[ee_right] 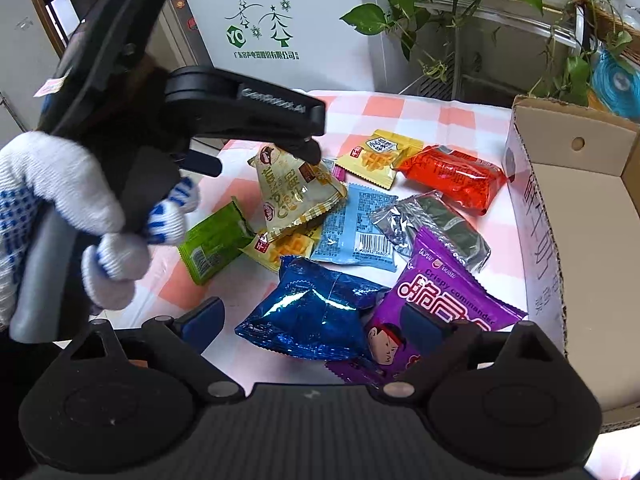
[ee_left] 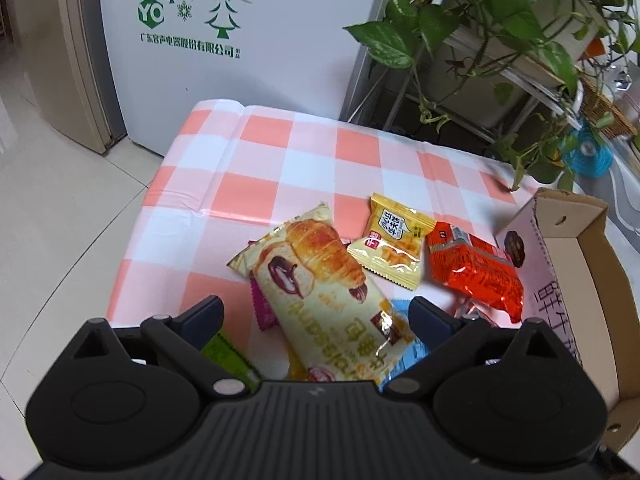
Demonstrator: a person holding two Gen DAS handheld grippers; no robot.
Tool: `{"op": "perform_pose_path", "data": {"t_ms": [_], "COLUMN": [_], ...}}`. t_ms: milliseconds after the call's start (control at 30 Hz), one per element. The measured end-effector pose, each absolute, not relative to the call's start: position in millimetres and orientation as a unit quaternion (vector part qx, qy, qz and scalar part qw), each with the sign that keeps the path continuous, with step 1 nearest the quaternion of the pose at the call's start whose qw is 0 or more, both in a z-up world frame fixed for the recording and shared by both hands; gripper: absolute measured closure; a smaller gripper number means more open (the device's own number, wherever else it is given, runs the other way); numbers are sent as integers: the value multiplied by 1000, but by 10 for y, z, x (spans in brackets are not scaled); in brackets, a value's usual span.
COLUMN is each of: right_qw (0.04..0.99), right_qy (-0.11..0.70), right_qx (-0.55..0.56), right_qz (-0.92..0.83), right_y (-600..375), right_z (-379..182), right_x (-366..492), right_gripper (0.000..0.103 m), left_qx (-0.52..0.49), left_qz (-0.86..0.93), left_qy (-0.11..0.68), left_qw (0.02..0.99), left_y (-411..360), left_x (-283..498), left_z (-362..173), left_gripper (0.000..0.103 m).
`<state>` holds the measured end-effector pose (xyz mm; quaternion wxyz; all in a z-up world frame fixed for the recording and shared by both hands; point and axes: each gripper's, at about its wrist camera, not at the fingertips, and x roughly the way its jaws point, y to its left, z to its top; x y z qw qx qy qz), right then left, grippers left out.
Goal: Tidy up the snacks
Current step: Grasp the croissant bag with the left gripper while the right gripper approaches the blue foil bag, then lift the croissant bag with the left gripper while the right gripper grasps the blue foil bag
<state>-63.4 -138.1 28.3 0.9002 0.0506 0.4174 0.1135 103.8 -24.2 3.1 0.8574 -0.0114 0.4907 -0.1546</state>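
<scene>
My left gripper (ee_left: 316, 312) is open, its fingers on either side of a cream croissant packet (ee_left: 324, 280). In the right wrist view the left gripper (ee_right: 280, 140) hangs over that packet (ee_right: 292, 196), which looks tilted up; I cannot tell whether it is gripped. My right gripper (ee_right: 316, 320) is open above a shiny blue packet (ee_right: 312, 312) and a purple "Crispy commander" packet (ee_right: 436, 308). Yellow (ee_right: 376, 156), orange-red (ee_right: 452, 176), light blue (ee_right: 360, 228), silver (ee_right: 432, 224) and green (ee_right: 212, 240) packets lie on the checked cloth (ee_right: 384, 108).
An open cardboard box (ee_right: 580, 208) stands at the table's right edge, also in the left wrist view (ee_left: 580, 264). A white fridge (ee_left: 240, 40) stands behind the table, leafy plants on a rack (ee_left: 500, 20) at the back right. Tiled floor (ee_left: 48, 208) lies left.
</scene>
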Motion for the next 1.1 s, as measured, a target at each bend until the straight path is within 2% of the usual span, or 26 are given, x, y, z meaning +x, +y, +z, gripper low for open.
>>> {"op": "perform_pose_path", "data": {"t_ms": [467, 667, 733, 833, 900, 967, 1000, 1100], "right_qw": [897, 895, 895, 895, 893, 891, 892, 894], "right_qy": [428, 433, 433, 432, 435, 437, 436, 431], "right_qx": [60, 61, 59, 54, 57, 62, 63, 68], "right_qz": [96, 88, 88, 98, 104, 107, 106, 100], "right_y": [-1335, -1328, -1321, -1299, -1305, -1327, -1342, -1376], "right_z": [194, 153, 138, 124, 107, 94, 96, 110], "right_x": [-542, -482, -467, -462, -456, -450, -449, -455], "right_gripper": [5, 9, 10, 20, 26, 28, 33, 35], "left_qx": [-19, -9, -1, 10, 7, 0, -2, 2], "left_qz": [-153, -162, -167, -168, -169, -171, -171, -173], "left_qy": [508, 507, 501, 495, 494, 495, 494, 490], "left_qw": [847, 847, 849, 852, 853, 852, 852, 854], "left_y": [-370, -372, -376, -357, -316, -267, -244, -188], "left_x": [1149, 1127, 1110, 1088, 1086, 1085, 1079, 1053], "left_z": [-191, -209, -199, -184, -177, -170, -165, -155], "left_gripper": [6, 15, 22, 34, 35, 37, 38, 41]}}
